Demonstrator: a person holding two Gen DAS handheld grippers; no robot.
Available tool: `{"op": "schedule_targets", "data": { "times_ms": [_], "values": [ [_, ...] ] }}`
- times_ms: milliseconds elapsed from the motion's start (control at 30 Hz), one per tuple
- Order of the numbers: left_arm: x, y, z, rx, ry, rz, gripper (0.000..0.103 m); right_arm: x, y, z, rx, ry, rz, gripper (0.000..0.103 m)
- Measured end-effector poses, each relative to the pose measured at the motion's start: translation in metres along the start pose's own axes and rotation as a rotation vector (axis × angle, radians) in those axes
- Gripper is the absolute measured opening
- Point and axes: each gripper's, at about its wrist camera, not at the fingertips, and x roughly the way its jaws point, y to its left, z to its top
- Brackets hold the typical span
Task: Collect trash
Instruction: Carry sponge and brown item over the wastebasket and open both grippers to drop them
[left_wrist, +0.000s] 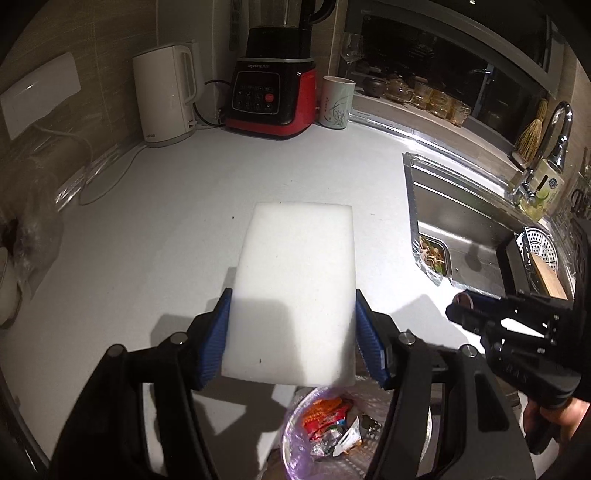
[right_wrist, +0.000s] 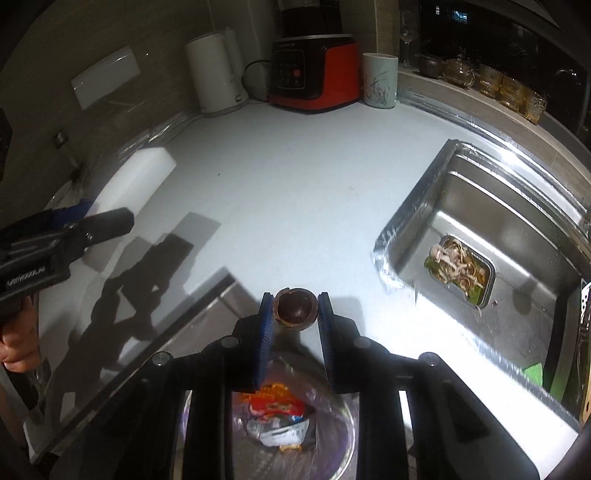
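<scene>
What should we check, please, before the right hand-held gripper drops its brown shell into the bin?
1. Right hand-held gripper shut on the brown shell: ok.
2. Trash bin below the gripper, its mouth open, wrappers already inside: ok.
3. Shell directly over the bin mouth: not ok; it appears to sit over the counter edge, ahead of the bin.
4. Left hand-held gripper shut on the white foam block: ok.
5. Left gripper off to the side of the drop path: ok.
6. Room left in the bin: cannot tell.
</scene>
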Motion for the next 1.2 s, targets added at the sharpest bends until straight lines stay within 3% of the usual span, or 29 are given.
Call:
{"op": "schedule_targets", "data": {
  "times_ms": [300, 633, 967, 1200],
  "values": [
    [-0.036, -0.045, -0.092, -0.010, 0.072, 0.051, 0.060, -0.026, 0.021, -0.095, -0.026, 0.073, 0.045, 0.025],
    [-0.048, -0.056, -0.159, -0.016, 0.138, 0.060, 0.060, -0.043, 0.036, -0.145, -0.057, 0.094, 0.061, 0.025],
    [0.030, -0.078, -0.205, 0.067, 0.295, 0.025, 0.060, -0.052, 0.028, -0.159, -0.037, 0.111, 0.006, 0.025],
    [0.047, -0.081, -0.209, 0.060, 0.317, -0.002, 0.060, -0.054, 0.022, -0.166, -0.017, 0.132, -0.017, 0.025]
  ]
}}
